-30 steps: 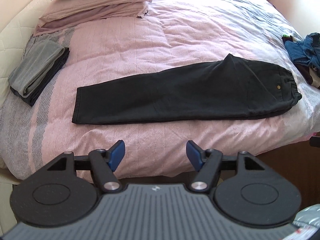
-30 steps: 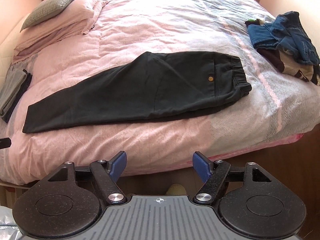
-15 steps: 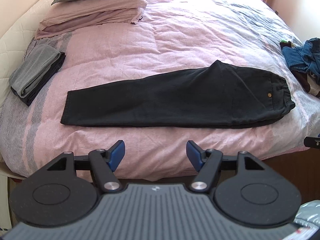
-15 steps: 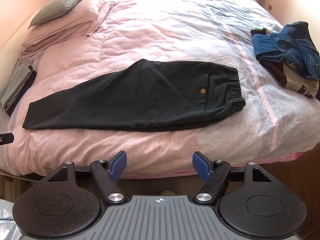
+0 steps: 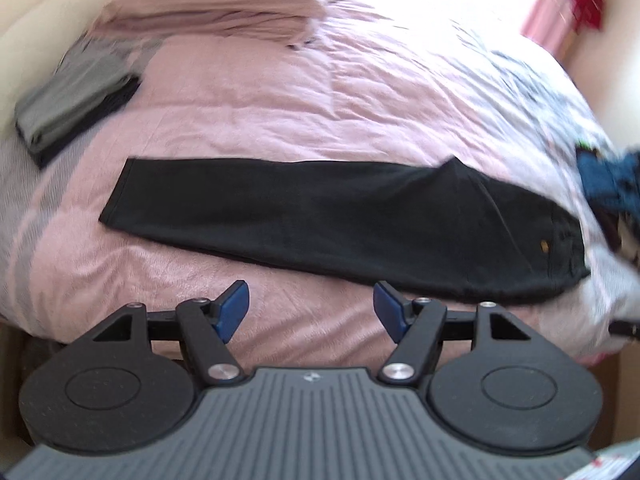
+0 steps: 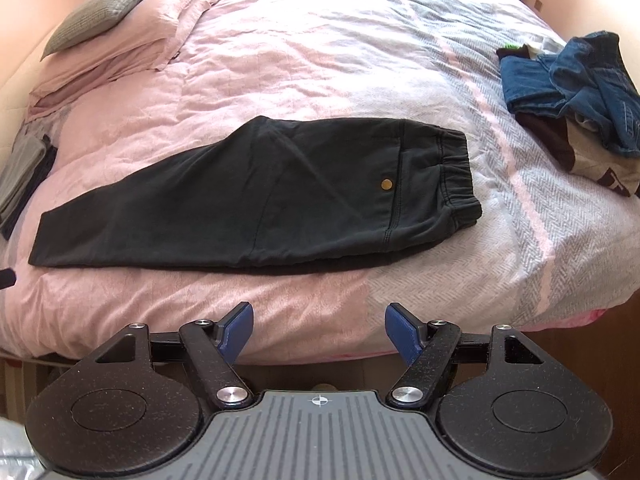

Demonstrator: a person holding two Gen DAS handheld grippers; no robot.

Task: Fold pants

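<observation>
Dark pants (image 5: 340, 216) (image 6: 256, 200) lie flat on the pink bed cover, folded lengthwise with one leg over the other. The leg hems point left and the elastic waistband (image 6: 456, 176) with a brass stud lies on the right. My left gripper (image 5: 310, 306) hovers open just short of the pants' near edge, above the bed's front side, nothing between its blue pads. My right gripper (image 6: 318, 328) is open too, over the bed's front edge, below the seat of the pants and apart from them.
A folded grey and dark stack (image 5: 76, 96) lies at the left of the bed. Pink pillows (image 6: 132, 52) and a grey cushion (image 6: 104, 8) sit at the head. Unfolded jeans and other clothes (image 6: 576, 92) are piled at the right. The bed's front edge (image 6: 480, 344) drops to the floor.
Both views have drawn nearer to the bed and pants. The left view has rolled, so the pants now slope down to the right. Both grippers stay open.
</observation>
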